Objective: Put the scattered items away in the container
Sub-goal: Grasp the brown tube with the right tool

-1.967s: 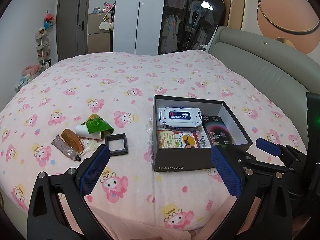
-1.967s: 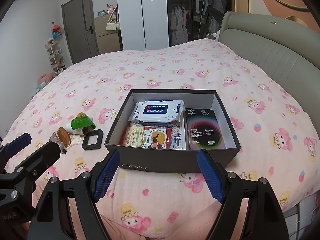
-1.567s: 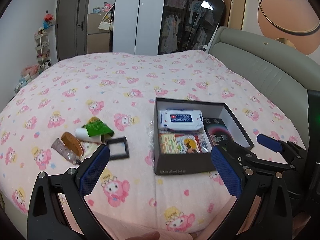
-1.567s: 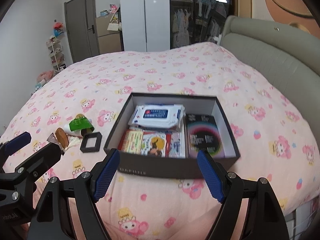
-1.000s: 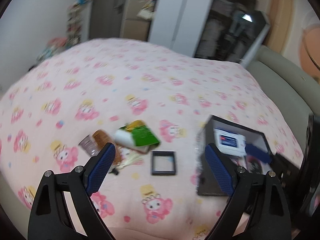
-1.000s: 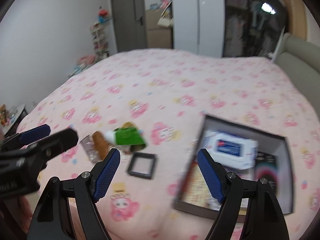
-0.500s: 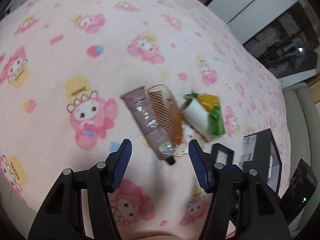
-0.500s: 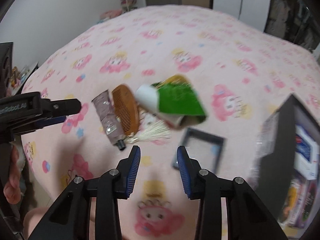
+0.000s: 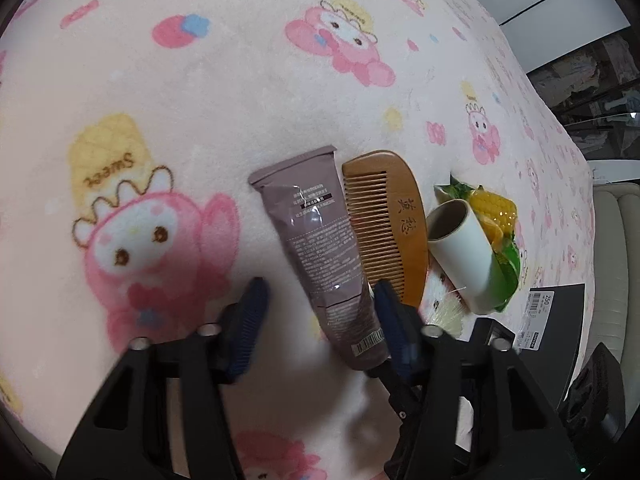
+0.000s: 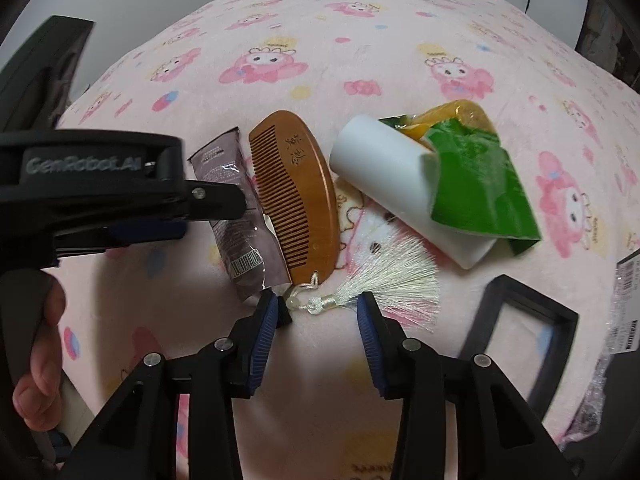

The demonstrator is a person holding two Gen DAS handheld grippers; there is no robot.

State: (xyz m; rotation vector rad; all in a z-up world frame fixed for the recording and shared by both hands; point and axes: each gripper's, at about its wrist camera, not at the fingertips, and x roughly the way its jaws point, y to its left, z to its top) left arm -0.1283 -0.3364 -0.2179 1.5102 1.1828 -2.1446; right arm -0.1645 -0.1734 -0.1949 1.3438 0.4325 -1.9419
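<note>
1. Five items are still seen loose on the bed (image 10: pixel 360 40): tube (image 9: pixel 320 256), comb (image 10: pixel 298 192), white roll (image 10: pixel 384 184), green packet (image 10: pixel 480 184), black frame (image 10: pixel 520 340).
2. The container (image 9: pixel 556 320) is glimpsed at 4 o'clock in the left view.
3. The left tongs (image 9: pixel 320 320), just narrowed, are set astride the tube, not visibly clamped.
4. The right tongs (image 10: pixel 316 320) are held apart around the comb's tassel (image 10: pixel 384 284).

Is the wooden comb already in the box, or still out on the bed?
Out: the wooden comb lies flat on the pink bedspread.
</note>
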